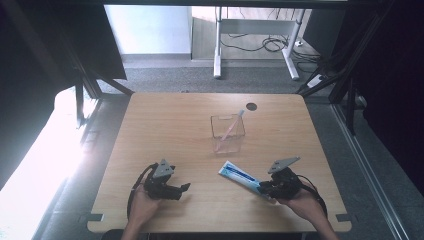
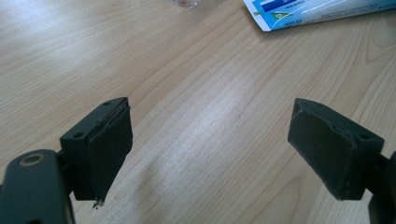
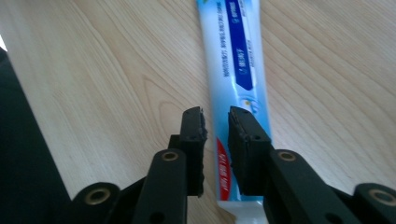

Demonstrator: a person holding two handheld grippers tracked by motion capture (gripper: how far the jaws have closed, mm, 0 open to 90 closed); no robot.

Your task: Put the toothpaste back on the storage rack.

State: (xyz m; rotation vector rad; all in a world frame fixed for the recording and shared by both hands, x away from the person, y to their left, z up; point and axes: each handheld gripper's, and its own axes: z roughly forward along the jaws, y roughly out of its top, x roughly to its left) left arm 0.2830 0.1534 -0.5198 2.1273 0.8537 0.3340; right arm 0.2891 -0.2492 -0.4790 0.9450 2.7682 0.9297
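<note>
Black, flat-padded jaws of the right tool [image 3: 215, 122] stand a narrow gap apart astride the crimped end of a glossy white-and-blue toothpaste tube [image 3: 239, 56], not pressing it; the tube lies flat on the pale wood-grain worktop [image 1: 165, 130], its far end cut off. Left tool [image 2: 210, 140] gapes wide over bare wood, well apart from the tube, while a clear square container [image 1: 227, 132] behind holds a slanted pink toothbrush [image 1: 231, 127], its head hard to make out.

The print on the toothpaste tube [image 3: 238, 56] is too small to read.
</note>
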